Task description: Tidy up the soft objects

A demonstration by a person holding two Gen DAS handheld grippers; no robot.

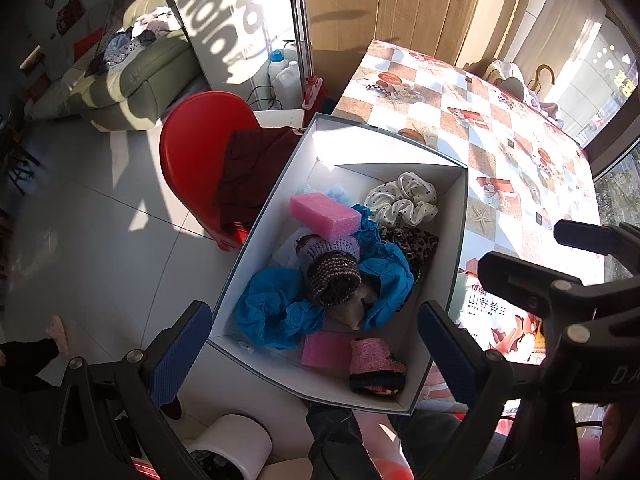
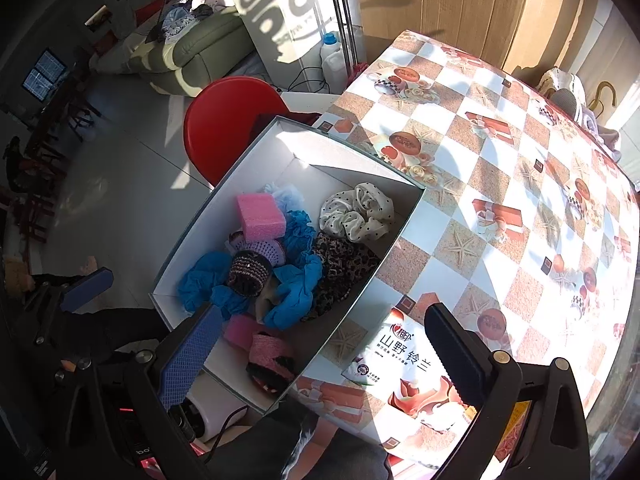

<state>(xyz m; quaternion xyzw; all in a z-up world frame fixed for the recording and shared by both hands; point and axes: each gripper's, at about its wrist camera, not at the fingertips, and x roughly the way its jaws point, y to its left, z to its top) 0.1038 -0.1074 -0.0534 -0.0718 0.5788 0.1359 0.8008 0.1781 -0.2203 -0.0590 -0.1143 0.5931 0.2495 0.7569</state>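
While both tongs are held spread and empty above box [image 1: 456, 240], left tongs [image 1: 316, 344] are seen over its near end, right tongs [image 2: 320, 344] over near rim and packet [image 2: 404, 364]. Soft things are gathered inside box: pink sponge [image 1: 325, 216], dotted scrunchie [image 1: 402, 200], blue cloth [image 1: 276, 308], knitted hat [image 1: 334, 276]. Packet fully shown only in right view, where "山野铃兰" is read. Box is set on table edge [image 2: 500, 168].

Left tongs [image 1: 316, 344] and right tongs [image 2: 320, 344], both spread wide, empty.
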